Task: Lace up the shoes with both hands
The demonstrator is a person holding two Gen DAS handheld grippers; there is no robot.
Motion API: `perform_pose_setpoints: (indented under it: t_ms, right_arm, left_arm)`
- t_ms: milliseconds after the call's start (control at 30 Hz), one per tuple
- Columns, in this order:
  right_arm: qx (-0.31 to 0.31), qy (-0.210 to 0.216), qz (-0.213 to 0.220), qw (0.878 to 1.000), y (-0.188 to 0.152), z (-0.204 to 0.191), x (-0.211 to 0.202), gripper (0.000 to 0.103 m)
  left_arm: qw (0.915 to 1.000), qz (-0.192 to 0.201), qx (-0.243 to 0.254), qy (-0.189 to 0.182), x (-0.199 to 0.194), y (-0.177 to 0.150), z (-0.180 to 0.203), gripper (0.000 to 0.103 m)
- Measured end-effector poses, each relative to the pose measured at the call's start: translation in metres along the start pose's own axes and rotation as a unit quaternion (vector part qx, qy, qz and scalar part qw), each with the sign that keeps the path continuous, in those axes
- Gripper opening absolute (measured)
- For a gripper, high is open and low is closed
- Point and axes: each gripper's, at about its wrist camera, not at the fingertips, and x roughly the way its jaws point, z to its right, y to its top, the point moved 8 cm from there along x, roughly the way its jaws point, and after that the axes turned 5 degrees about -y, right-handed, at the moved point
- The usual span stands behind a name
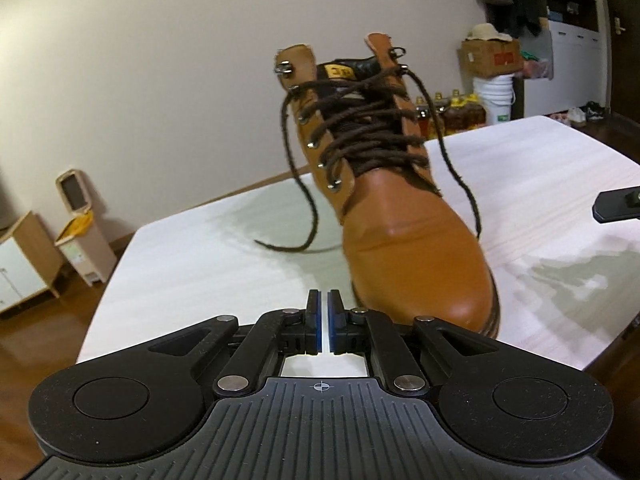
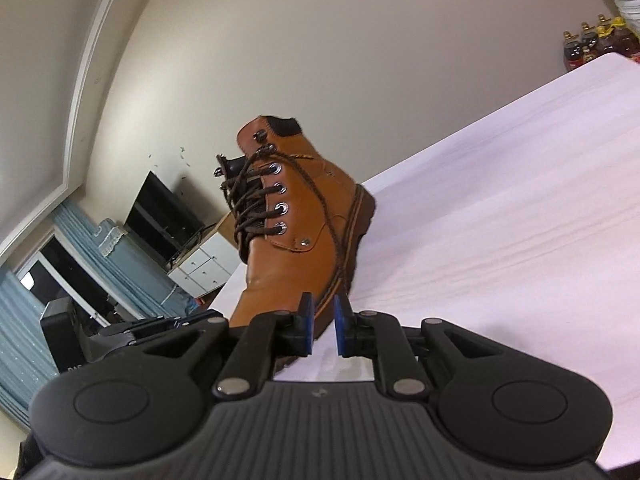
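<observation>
A tan leather boot point(image 1: 408, 232) stands on the white table point(image 1: 180, 264) with its toe towards my left gripper point(image 1: 323, 300). Dark brown laces cross up to the upper eyelets. One loose lace end point(image 1: 304, 216) hangs down onto the table on the left, and the other lace end point(image 1: 456, 172) trails down the right side. My left gripper's pads stand a thin slit apart with nothing between them. In the right wrist view the boot point(image 2: 296, 216) shows side-on, a lace point(image 2: 320, 208) hanging down its flank. My right gripper point(image 2: 323, 308) is open and empty just short of the boot's sole.
A lidded waste bin point(image 1: 80, 224) and a low cabinet point(image 1: 20, 264) stand on the floor left of the table. A cardboard box point(image 1: 490, 56), a white bucket point(image 1: 496, 96) and bottles point(image 1: 452, 112) stand beyond the far edge. A television point(image 2: 160, 208) and blue curtains point(image 2: 24, 320) stand behind.
</observation>
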Motion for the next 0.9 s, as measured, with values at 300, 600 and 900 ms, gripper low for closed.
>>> perform_pose_setpoints:
  t_ms: [300, 600, 900]
  right_arm:
    - [-0.002, -0.046, -0.005, 0.999, -0.011, 0.001, -0.006, 0.014]
    - [-0.002, -0.071, 0.005, 0.997, -0.016, -0.021, 0.014, 0.014]
    - [-0.017, -0.077, -0.007, 0.997, -0.013, -0.041, 0.043, 0.027]
  left_arm:
    - [0.9993, 0.008, 0.0, -0.038, 0.009, 0.002, -0.004, 0.007]
    - [0.998, 0.023, 0.003, -0.059, 0.011, -0.006, -0.022, 0.021]
    - [0.9923, 0.053, -0.048, -0.101, 0.007, -0.015, -0.051, 0.033]
